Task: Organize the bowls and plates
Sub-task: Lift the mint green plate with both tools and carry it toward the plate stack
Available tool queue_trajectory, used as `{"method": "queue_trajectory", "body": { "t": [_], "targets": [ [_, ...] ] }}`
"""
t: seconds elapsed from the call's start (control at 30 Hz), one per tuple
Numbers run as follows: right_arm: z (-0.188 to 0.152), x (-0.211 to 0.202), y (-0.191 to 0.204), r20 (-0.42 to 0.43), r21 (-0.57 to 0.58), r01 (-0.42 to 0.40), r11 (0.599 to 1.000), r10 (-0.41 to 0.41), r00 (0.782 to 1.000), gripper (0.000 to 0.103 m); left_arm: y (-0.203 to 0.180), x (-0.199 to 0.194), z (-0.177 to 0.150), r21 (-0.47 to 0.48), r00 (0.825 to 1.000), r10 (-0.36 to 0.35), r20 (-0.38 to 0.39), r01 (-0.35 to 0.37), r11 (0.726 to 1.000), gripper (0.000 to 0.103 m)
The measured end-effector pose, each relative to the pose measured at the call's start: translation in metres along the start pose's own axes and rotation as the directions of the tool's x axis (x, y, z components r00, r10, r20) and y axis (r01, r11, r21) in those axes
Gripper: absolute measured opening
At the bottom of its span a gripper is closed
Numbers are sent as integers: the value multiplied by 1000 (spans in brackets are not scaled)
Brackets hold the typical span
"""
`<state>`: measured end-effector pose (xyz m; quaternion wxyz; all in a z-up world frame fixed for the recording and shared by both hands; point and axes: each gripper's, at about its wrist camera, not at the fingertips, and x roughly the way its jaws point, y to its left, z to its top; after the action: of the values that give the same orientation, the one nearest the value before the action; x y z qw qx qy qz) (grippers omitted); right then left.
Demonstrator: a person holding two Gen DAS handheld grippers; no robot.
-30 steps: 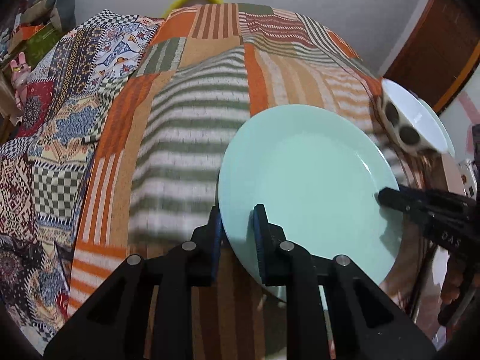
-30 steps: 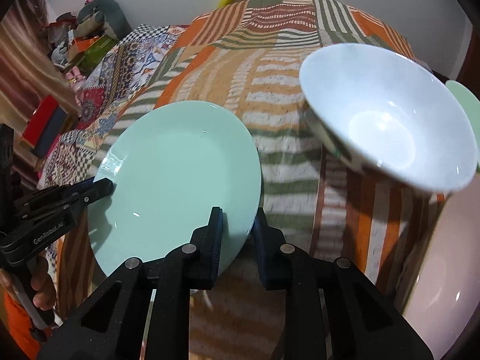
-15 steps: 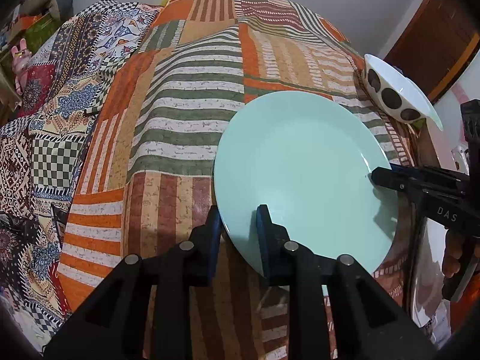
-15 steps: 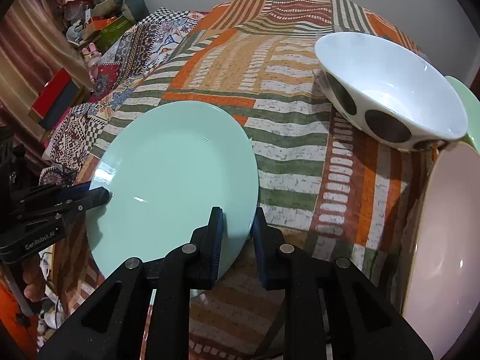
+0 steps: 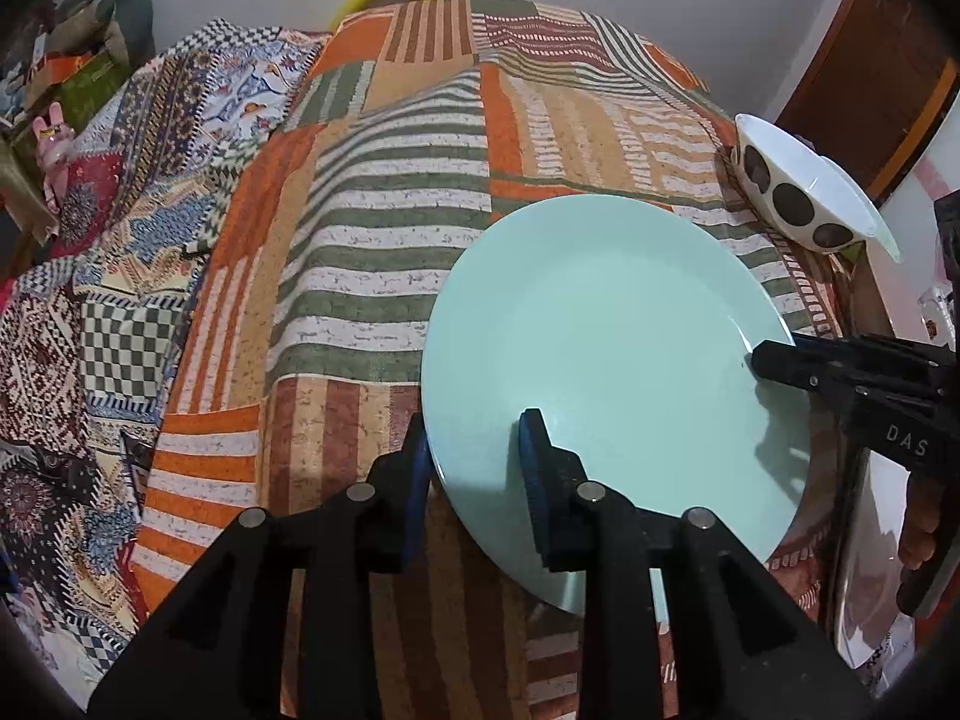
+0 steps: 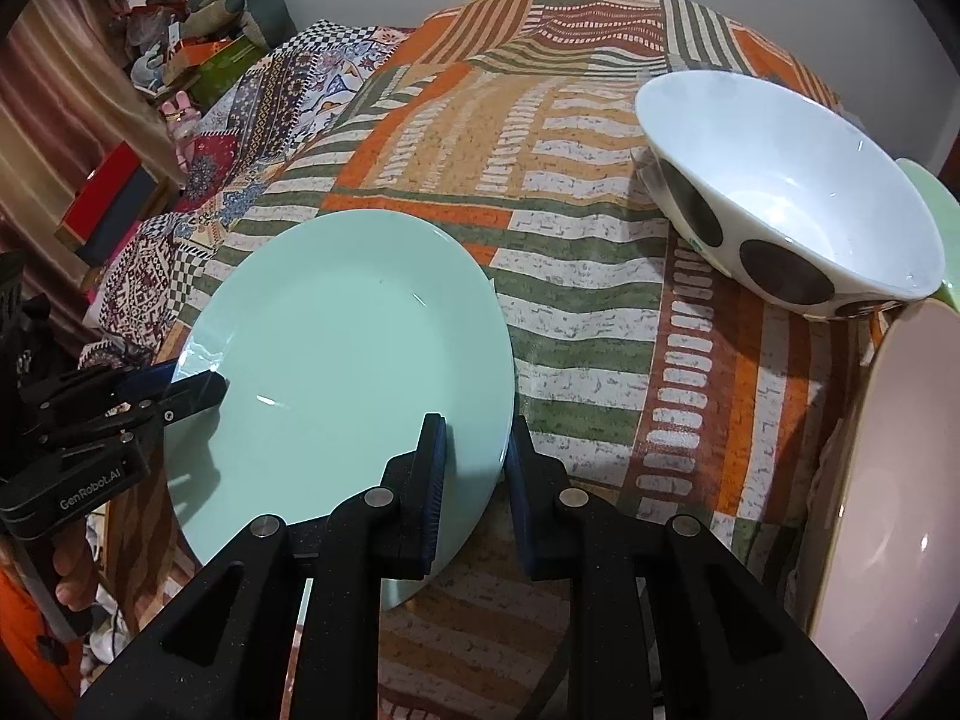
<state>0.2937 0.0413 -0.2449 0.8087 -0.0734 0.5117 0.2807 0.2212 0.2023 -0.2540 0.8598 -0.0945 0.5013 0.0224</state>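
Two grippers hold one green plate [image 5: 606,360] over the striped cloth [image 5: 390,240]. The left gripper [image 5: 474,456] pinches its left rim, the right gripper [image 6: 474,456] its right rim. One pink plate [image 6: 900,510] sits near. Farther off is one spotted bowl [image 6: 792,192].

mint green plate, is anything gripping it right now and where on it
Both grippers hold the mint green plate by its rim, on opposite sides: the left gripper clamps one edge, the right gripper the other, each with one finger above and one below.
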Motion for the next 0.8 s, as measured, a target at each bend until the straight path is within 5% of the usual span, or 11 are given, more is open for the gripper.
{"method": "queue_trajectory", "body": {
  "t": [0.8],
  "targets": [
    [-27,-103,-2,216,39,-40,998,31,976,18,-49,-124,-15,66,979,-41,199,29,997,28]
  ]
}}
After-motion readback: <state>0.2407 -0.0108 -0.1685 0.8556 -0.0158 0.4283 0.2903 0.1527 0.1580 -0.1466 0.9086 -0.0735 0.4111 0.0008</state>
